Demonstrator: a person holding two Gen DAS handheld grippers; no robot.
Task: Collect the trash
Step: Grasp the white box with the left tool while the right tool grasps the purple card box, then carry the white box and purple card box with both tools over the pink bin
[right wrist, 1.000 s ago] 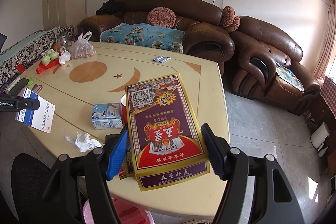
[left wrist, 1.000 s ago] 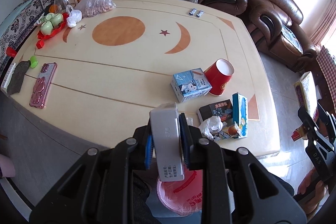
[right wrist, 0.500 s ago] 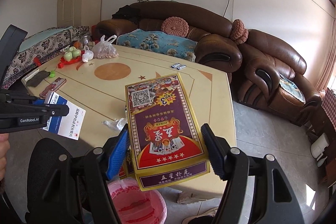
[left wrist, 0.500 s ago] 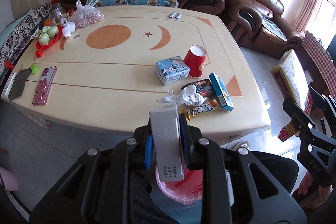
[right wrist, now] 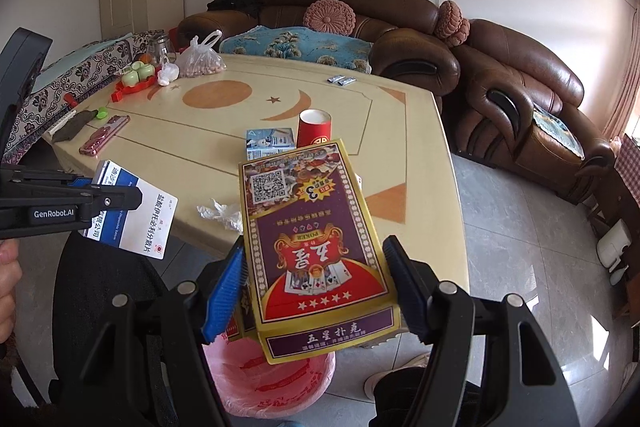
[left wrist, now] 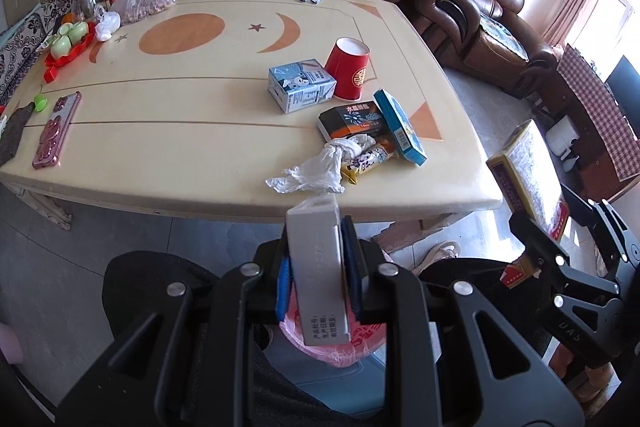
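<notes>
The left claw (left wrist: 318,275) gripped a white medicine box (left wrist: 319,267); the right claw (right wrist: 316,287) clamped a playing-card box (right wrist: 312,243); both hung over the pink-lined bin (right wrist: 276,383) beside the counter (left wrist: 180,123).

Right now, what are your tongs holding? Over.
Left tongs clamp small white medicine box. Right tongs clamp purple-and-gold poker-card box. Pink-lined bin below, nothing blocking.

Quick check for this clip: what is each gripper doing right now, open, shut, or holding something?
Left gripper: shut on the small white medicine box.
Right gripper: shut on the purple and yellow poker card box.
</notes>
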